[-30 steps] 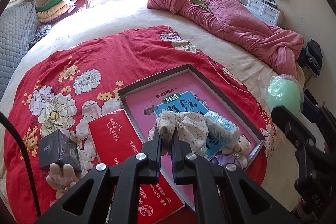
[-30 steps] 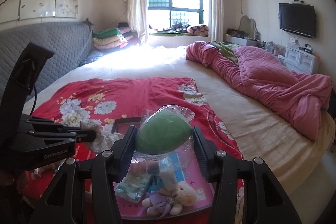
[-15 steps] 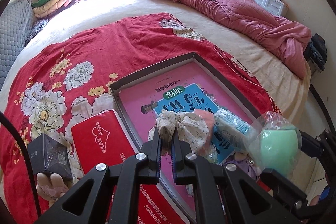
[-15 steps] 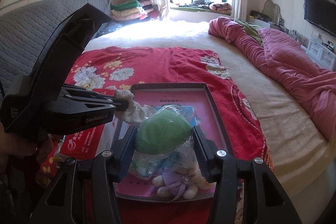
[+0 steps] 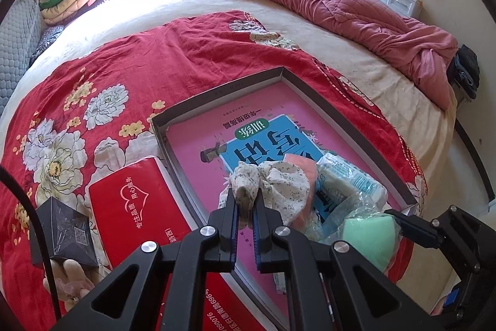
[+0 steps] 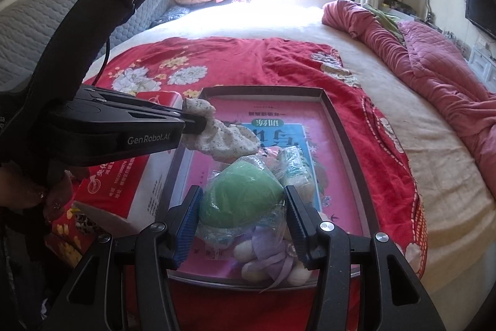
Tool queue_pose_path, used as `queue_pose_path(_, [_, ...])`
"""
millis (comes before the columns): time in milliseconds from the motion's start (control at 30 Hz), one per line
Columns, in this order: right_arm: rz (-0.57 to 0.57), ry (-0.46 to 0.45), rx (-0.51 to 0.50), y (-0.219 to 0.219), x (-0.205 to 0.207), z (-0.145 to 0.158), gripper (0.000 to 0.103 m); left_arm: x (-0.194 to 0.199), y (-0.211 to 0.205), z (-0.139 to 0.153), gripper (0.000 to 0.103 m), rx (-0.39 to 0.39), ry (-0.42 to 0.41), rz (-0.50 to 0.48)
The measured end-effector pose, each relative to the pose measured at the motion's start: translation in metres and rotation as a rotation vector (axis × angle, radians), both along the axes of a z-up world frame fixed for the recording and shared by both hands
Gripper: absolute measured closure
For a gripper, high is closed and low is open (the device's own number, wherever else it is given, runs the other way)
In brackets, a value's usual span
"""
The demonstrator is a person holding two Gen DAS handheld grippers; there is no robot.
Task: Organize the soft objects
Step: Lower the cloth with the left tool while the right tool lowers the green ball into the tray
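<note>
A shallow grey tray (image 5: 313, 89) with a pink and blue book cover inside lies on the red floral blanket; it also shows in the right wrist view (image 6: 344, 126). My left gripper (image 5: 245, 200) is shut on a floral cloth pouch (image 5: 279, 185) and holds it over the tray's near part; the pouch also shows in the right wrist view (image 6: 226, 138). My right gripper (image 6: 241, 203) is shut on a green sponge in a clear bag (image 6: 240, 200), low over the tray. A tissue pack (image 5: 347, 179) and a small plush toy (image 6: 272, 259) lie in the tray.
A red box (image 5: 136, 207) lies left of the tray. A black box (image 5: 65, 234) and a plush toy (image 5: 68, 278) sit at the near left. A pink quilt (image 5: 356, 5) is bunched at the far right of the bed. A grey headboard (image 6: 37, 30) is on the left.
My right gripper has carried the bagged green sponge down and left, from beside the bed to low over the tray. My left gripper has held the pouch nearly still.
</note>
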State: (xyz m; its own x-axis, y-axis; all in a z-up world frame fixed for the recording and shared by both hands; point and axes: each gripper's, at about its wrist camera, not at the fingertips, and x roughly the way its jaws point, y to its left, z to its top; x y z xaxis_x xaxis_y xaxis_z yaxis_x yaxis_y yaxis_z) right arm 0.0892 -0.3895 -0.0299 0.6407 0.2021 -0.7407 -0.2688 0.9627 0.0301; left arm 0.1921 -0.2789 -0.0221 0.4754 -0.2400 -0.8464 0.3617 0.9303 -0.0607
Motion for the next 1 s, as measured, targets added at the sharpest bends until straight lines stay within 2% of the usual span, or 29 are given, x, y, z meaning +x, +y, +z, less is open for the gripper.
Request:
queue_pose_path(233, [-0.032, 0.042, -0.044, 0.002, 0.007, -0.019, 0.047, 0.000, 0.000, -0.005, 0.095, 0.000, 0.017, -0.010])
queue_pose_path(500, [-0.051, 0.061, -0.051, -0.002, 0.011, -0.024, 0.044, -0.002, 0.002, -0.007, 0.094, -0.024, 0.040, -0.014])
queue_pose_path(600, [-0.054, 0.035, -0.040, -0.002, 0.009, -0.018, 0.038, -0.002, 0.003, -0.007, 0.094, -0.030, 0.049, -0.009])
queue_pose_path(667, [-0.063, 0.023, -0.040, -0.003, 0.008, -0.013, 0.031, -0.002, 0.004, -0.007, 0.094, -0.032, 0.051, -0.007])
queue_pose_path(833, [-0.104, -0.017, -0.009, -0.014, 0.006, 0.000, 0.031, -0.002, 0.006, -0.008, 0.092, -0.034, 0.060, -0.004])
queue_pose_path(1000, [-0.172, -0.060, 0.016, -0.027, 0.004, 0.012, 0.030, -0.005, 0.006, -0.008, 0.079, -0.038, 0.069, -0.015])
